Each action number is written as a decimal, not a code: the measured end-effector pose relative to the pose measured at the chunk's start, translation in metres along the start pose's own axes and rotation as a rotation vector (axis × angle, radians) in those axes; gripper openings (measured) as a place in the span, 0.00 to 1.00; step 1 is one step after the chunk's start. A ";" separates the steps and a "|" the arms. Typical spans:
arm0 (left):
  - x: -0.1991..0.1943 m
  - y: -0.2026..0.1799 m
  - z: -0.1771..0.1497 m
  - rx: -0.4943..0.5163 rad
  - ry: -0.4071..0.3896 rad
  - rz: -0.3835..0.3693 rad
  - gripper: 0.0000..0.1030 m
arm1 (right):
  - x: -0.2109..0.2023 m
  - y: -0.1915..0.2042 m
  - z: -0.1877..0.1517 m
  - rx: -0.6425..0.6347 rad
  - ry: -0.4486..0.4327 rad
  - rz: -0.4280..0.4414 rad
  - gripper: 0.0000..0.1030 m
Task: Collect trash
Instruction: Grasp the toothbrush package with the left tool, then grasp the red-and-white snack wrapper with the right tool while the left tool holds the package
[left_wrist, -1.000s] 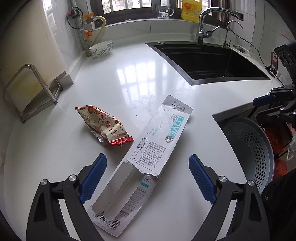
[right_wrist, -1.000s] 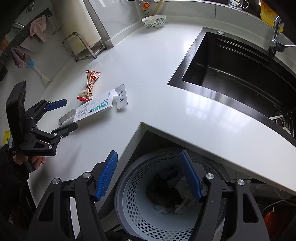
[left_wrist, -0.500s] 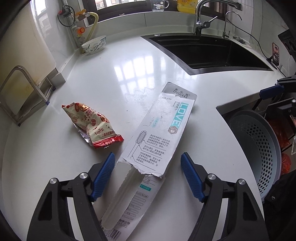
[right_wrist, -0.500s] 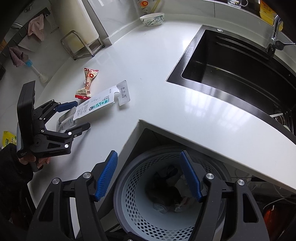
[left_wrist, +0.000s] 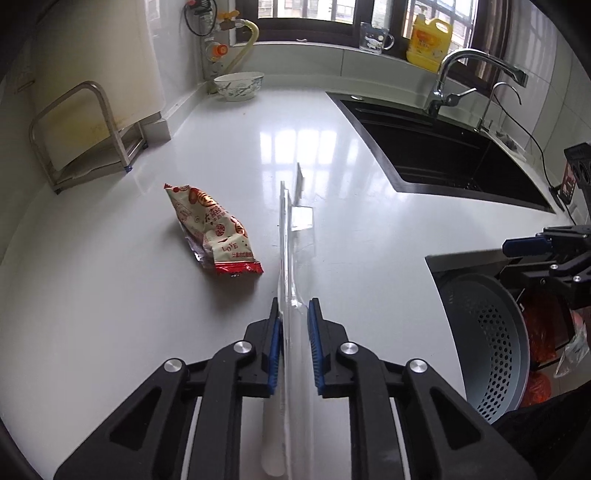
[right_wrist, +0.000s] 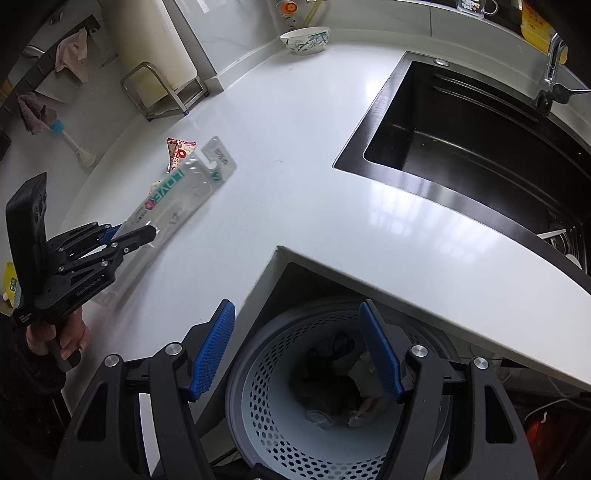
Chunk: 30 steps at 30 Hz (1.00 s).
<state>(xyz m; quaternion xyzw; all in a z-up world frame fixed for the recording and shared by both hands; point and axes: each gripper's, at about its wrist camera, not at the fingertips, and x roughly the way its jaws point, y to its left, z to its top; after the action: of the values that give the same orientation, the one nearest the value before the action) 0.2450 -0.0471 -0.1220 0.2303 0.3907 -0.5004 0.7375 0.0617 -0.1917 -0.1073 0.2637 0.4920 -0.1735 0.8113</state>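
Note:
My left gripper (left_wrist: 294, 314) is shut on the near end of a long white toothbrush package (left_wrist: 286, 236), seen edge-on in the left wrist view. In the right wrist view the left gripper (right_wrist: 127, 232) holds the package (right_wrist: 184, 188) tilted up off the white counter (right_wrist: 295, 155). A red and cream snack wrapper (left_wrist: 212, 229) lies on the counter just left of it, partly hidden behind the package in the right wrist view (right_wrist: 178, 151). My right gripper (right_wrist: 295, 350) is open and empty above a grey perforated trash bin (right_wrist: 258, 417) that holds crumpled trash.
A black sink (right_wrist: 480, 122) with faucet (left_wrist: 454, 74) is set into the counter at the right. A bowl (left_wrist: 238, 85) and a metal rack (left_wrist: 85, 136) stand at the back left. The bin (left_wrist: 487, 343) sits below the counter's cut-out corner.
My left gripper has moved forward, closed on the toothbrush package and turned it on edge, lifting it off the counter. My right gripper has stayed open over the bin.

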 end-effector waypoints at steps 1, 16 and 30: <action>-0.004 0.001 -0.001 -0.020 -0.006 0.004 0.13 | 0.001 0.001 0.001 -0.005 0.000 0.004 0.65; -0.081 0.043 -0.014 -0.311 -0.088 0.260 0.12 | 0.030 0.060 0.051 -0.112 -0.033 0.117 0.65; -0.103 0.091 -0.026 -0.496 -0.126 0.476 0.12 | 0.102 0.143 0.120 -0.222 -0.059 0.076 0.65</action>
<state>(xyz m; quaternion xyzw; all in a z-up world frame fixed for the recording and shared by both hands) 0.2995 0.0653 -0.0587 0.0972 0.3896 -0.2174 0.8896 0.2699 -0.1514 -0.1161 0.1855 0.4739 -0.0949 0.8556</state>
